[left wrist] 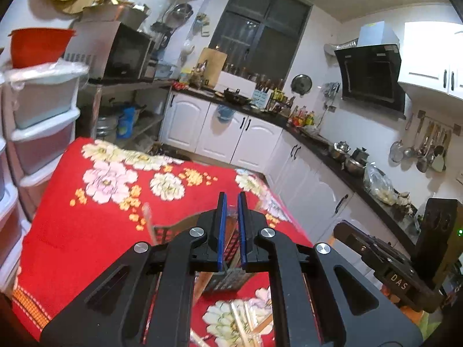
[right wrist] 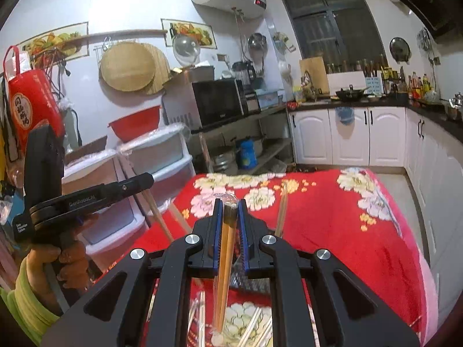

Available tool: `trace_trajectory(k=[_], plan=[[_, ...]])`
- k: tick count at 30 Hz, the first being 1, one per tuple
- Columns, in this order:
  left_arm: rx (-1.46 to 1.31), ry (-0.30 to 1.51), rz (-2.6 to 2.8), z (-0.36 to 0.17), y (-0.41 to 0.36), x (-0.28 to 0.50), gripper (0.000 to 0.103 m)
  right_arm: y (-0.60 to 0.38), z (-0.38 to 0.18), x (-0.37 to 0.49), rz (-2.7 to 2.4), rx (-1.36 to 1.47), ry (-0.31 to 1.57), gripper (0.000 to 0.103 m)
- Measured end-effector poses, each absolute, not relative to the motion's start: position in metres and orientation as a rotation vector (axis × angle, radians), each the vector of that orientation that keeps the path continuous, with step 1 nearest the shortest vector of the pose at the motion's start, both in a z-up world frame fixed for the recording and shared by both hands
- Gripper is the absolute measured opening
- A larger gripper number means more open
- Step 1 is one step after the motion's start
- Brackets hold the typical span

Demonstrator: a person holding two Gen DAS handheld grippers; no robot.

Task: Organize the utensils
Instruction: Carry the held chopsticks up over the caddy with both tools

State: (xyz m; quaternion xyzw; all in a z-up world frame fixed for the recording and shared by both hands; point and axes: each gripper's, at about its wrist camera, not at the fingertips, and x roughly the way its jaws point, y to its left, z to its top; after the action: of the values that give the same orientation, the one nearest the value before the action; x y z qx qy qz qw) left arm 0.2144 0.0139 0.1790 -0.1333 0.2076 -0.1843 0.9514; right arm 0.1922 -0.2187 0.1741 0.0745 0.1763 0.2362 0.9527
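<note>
Two blue-padded fingers of the left gripper (left wrist: 231, 199) stand nearly together over the red flowered cloth (left wrist: 95, 231), a dark basket (left wrist: 225, 277) below them. Right view: the right gripper (right wrist: 230, 205) clamps wrapped chopsticks (right wrist: 224, 260); more chopsticks (right wrist: 254, 329) lie below.

Black tongs (right wrist: 230, 205), blue pads (left wrist: 222, 225), yellow-green sleeve (right wrist: 26, 297).

L gripper (left wrist: 232, 202) fingers pinched together, R gripper (right wrist: 230, 205) fingers clamped, both aimed slightly down
</note>
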Motion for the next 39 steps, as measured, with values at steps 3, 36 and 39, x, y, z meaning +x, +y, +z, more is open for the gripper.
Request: trace_trajectory(k=[3,36,39], plan=[[-0.265,0.402,-0.384,0.19,0.008,0.218,0.003,-0.22,0.184,0.197,0.474,0.151,0.335,0.011],[-0.246,0.473,-0.404,0.183,-0.02,0.301,0.003,-0.22,0.186,0.292,0.285,0.134,0.293,0.011],[-0.247,0.514,-0.401,0.167,-0.019,0.31,0.003,-0.213,0.169,0.303,0.274,0.125,0.334,0.011]])
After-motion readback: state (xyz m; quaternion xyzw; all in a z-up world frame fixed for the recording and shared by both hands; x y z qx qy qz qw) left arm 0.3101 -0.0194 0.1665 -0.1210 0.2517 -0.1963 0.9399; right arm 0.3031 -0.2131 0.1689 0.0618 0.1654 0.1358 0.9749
